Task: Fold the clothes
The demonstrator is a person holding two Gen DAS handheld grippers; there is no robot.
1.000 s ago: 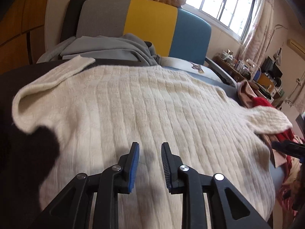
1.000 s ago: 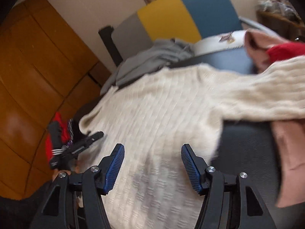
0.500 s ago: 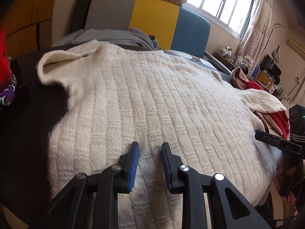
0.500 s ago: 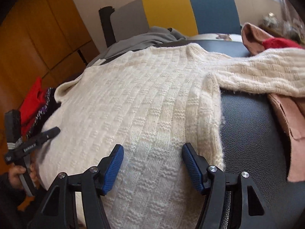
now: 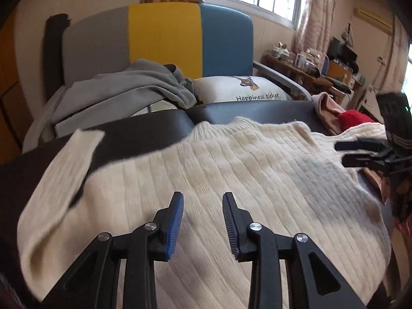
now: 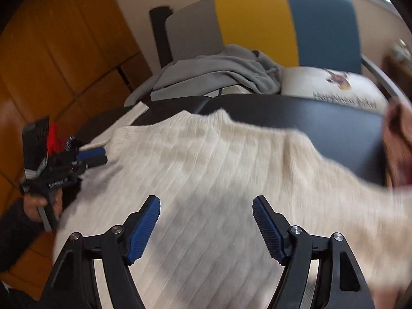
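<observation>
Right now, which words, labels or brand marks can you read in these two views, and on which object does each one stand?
"Happiness ticket": on the white cushion on the chair, clear in the left wrist view; the same line is blurred in the right wrist view.
White lettering on the left hand-held gripper, on its body, seen in the right wrist view: too blurred to read.
Items on the far desk: too small to read.

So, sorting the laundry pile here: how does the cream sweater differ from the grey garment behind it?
The cream sweater is a ribbed knit; the grey garment is smooth cloth. The cream sweater lies spread flat on the black surface; the grey garment sits crumpled in a heap against the chair back. Neither is folded, and no gripper holds either.
</observation>
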